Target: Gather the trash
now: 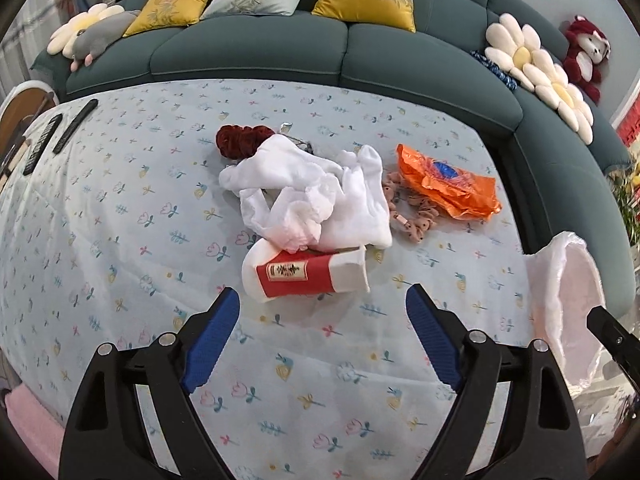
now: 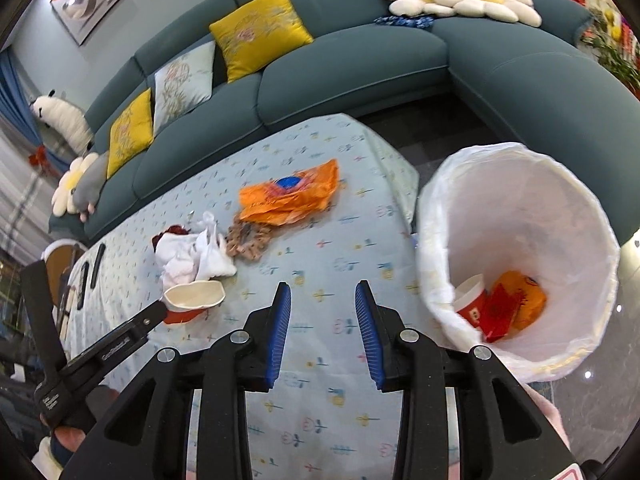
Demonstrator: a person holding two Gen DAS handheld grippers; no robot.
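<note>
Trash on table (image 1: 120,240): one paper cup (image 1: 308,276), one orange wrapper (image 1: 448,184), both hand-held grippers (image 1: 322,304) (image 2: 323,298) apart, empty.

Black fingers (image 1: 208,344), ribbed blue pads (image 2: 280,332)

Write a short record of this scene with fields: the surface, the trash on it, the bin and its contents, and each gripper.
surface: table with pale blue flowered cloth
trash on table: crushed red and white paper cup lying on its side; crumpled white tissue pile; orange plastic wrapper
bin: white-lined waste bin beside the table's end
bin contents: red and white cup; red and orange wrappers
left gripper: open, empty, just short of the crushed cup
right gripper: open, empty, over the cloth
</note>
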